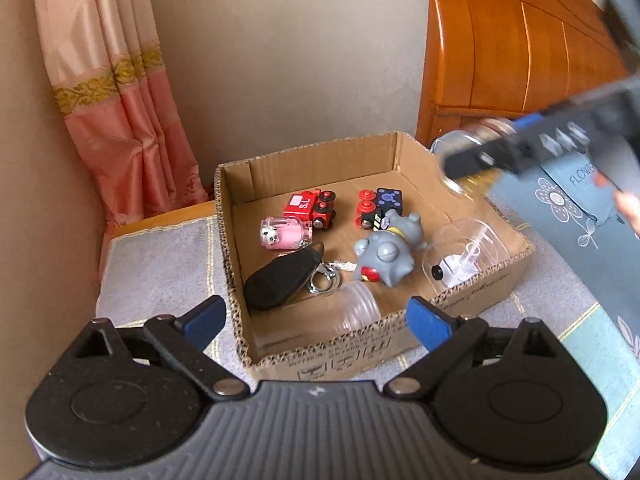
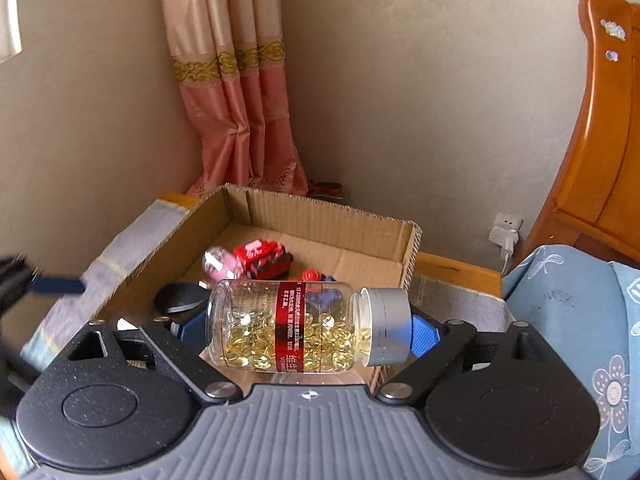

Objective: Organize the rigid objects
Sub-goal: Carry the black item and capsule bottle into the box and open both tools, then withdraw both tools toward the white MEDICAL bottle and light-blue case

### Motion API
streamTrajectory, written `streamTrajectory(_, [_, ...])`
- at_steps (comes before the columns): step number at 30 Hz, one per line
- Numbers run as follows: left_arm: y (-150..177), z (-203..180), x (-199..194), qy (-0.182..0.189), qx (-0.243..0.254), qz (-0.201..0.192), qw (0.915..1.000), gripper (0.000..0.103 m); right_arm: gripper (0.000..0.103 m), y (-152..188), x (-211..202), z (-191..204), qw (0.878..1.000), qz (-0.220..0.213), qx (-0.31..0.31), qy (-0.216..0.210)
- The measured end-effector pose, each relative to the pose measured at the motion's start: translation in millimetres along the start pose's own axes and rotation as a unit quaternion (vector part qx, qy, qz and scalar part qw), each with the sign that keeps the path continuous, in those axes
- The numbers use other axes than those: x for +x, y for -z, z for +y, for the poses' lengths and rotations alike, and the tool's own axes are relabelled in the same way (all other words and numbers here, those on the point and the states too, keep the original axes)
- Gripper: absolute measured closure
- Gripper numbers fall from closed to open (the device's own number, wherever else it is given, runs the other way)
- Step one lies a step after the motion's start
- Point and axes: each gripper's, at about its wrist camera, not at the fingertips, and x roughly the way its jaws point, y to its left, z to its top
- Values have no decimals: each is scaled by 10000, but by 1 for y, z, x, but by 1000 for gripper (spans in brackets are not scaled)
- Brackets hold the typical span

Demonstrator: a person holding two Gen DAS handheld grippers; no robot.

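My right gripper is shut on a clear pill bottle with yellow capsules, a red label and a silver cap, held sideways above the near right edge of the cardboard box. In the left wrist view the right gripper and the bottle hover blurred over the box's right wall. My left gripper is open and empty just before the box's front wall. Inside lie a red toy train, a black toy train, a pink jar, a black key case, a grey toy and clear plastic containers.
The box sits on a grey mat on a small table in a wall corner. A pink curtain hangs at the back left. A wooden bed frame and blue flowered bedding are on the right. A wall socket shows behind.
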Motion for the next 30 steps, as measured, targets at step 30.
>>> streamTrajectory(30, [55, 11, -28, -324, -473, -43, 9983, 6, 0, -15, 25, 17, 9986, 99, 385, 359])
